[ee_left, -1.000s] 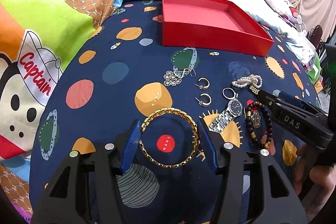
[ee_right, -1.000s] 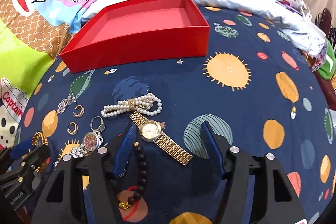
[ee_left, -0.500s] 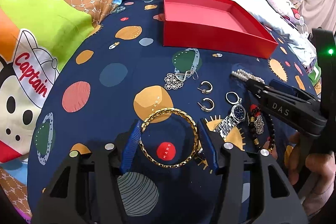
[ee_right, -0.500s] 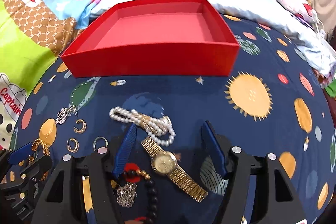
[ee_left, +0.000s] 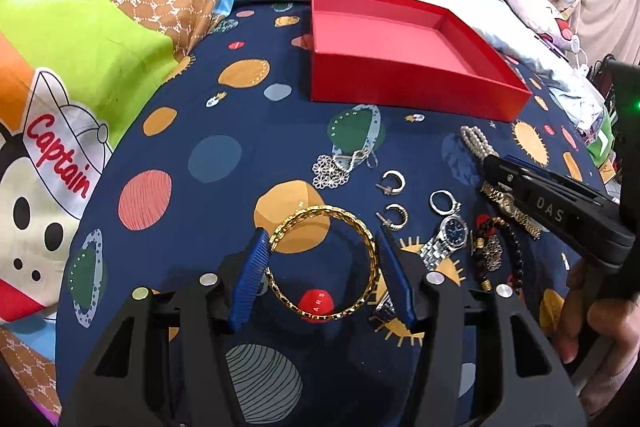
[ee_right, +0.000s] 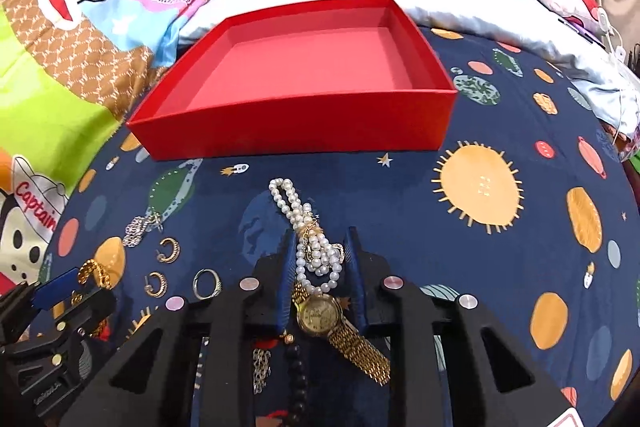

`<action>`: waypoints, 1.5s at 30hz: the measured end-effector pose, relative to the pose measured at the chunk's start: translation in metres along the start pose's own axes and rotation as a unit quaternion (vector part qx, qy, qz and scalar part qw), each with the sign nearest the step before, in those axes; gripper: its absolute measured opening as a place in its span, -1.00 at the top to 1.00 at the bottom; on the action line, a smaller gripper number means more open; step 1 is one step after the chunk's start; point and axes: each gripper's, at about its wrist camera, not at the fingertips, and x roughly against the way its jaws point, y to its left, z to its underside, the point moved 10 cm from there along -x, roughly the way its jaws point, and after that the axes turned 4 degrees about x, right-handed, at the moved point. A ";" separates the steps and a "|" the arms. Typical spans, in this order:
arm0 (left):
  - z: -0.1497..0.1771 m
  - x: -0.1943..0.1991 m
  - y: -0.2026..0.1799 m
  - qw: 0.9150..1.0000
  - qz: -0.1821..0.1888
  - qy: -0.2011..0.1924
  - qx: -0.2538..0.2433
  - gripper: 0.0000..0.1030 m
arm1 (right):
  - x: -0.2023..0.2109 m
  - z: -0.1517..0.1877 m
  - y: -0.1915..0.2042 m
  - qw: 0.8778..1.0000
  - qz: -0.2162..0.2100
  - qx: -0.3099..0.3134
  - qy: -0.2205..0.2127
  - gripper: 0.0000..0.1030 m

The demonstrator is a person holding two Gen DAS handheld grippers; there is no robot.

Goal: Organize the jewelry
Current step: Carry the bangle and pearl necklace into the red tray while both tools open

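- An empty red box (ee_right: 296,75) sits at the far side of the bed's planet-print cover (ee_right: 480,267); hoop earrings (ee_left: 394,182), a ring (ee_left: 443,201) and a silver watch (ee_left: 450,235) lie loose.
- The left hand-held gripper (ee_left: 322,267) clasps the gold bangle (ee_left: 322,263), held half-open by it.
- The right hand-held gripper (ee_right: 318,267) has just been closing; the pearl bracelet (ee_right: 308,239) lies between its fingers, the gold watch (ee_right: 320,313) just behind.

box (ee_right: 296,143) sits behind all the jewelry | pearls (ee_right: 308,239) just in front of it | watch (ee_right: 320,315) touching pearls' near end | earrings (ee_right: 168,251) off left
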 end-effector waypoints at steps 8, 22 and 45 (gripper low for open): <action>-0.027 0.023 -0.023 0.999 0.029 -0.030 -0.013 -0.04 | 0.045 -0.020 -0.003 0.999 -0.019 -0.014 -0.045 0.56; -0.185 0.010 -0.070 0.991 0.045 -0.122 -0.041 -0.04 | 0.032 -0.143 -0.057 0.995 0.002 -0.018 -0.099 0.56; -0.276 -0.139 -0.074 0.998 0.024 -0.059 -0.022 -0.17 | -0.086 -0.233 -0.063 0.998 0.006 -0.016 -0.055 0.05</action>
